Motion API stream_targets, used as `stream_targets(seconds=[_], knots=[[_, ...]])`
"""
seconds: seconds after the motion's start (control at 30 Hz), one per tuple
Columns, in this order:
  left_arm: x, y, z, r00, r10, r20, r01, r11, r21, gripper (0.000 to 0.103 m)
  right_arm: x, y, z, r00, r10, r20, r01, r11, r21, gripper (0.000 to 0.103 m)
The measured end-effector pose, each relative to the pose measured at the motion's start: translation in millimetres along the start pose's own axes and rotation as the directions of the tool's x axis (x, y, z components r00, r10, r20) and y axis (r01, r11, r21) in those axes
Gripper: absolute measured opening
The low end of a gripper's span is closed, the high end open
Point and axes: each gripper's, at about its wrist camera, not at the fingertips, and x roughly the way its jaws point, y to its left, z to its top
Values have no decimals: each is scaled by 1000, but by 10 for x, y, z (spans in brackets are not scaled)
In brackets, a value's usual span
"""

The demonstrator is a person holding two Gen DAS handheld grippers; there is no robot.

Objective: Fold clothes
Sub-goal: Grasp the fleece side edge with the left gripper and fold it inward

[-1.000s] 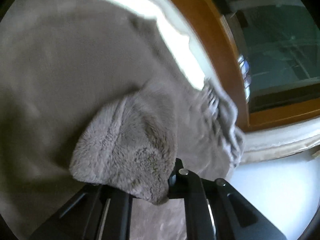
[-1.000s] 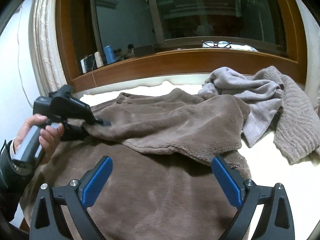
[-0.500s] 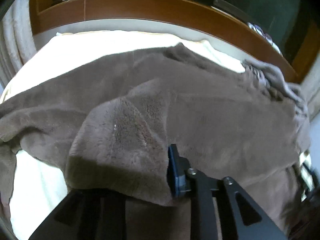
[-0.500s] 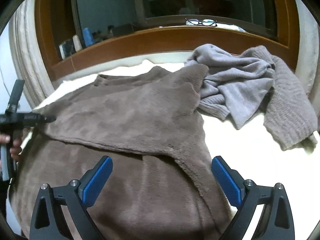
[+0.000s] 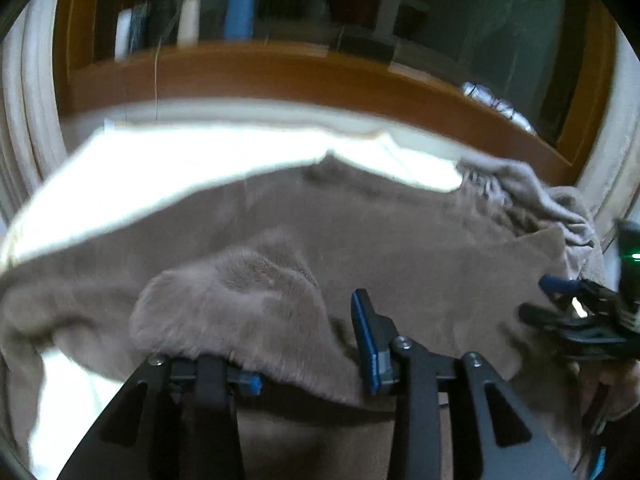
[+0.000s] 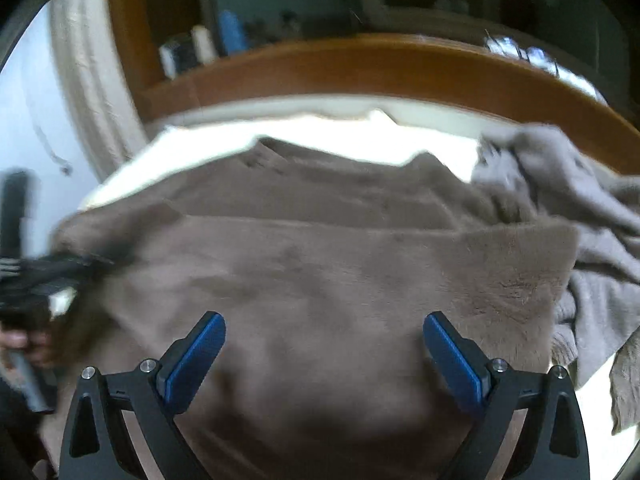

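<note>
Folding looks partway: brown fleece garment (image 6: 320, 272) lies on the bed (image 6: 320, 136) with 1 fold laid across, left gripper (image 5: 308, 344) jaws parting around its edge, right gripper (image 6: 324, 344) jaws apart, grey clothes (image 6: 568, 184) heaped beside.

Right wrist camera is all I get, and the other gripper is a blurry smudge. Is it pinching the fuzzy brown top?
Observer: Not pinching, it seems. In the left wrist view the left gripper looks open, with a fold of the brown top draped over one finger.
Operator: And the other finger?
Observer: Its blue pad is bare, apart from the fold.
Operator: Can you see my gripper there?
Observer: Yes, the right gripper sits at the top's right edge, near the grey knit.
</note>
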Motion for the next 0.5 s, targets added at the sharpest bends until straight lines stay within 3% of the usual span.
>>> stream_targets(seconds=[0.07,0.23,0.37,0.5], knots=[[25,44,-1,1000,0,-12,0,1000,0,41,99,-189,-44,992,-121,-26,121,992,21,101],[88,153,-2,999,0,-43,0,1000,1,46,68,-586,-208,979,-202,-29,204,975,83,101],[95,250,12,998,-13,-61,12,1000,-15,50,68,-615,-229,978,-205,-32,207,975,87,101],[-14,378,99,998,-47,-48,43,996,-77,61,72,-633,-241,979,-203,-36,205,975,89,102]])
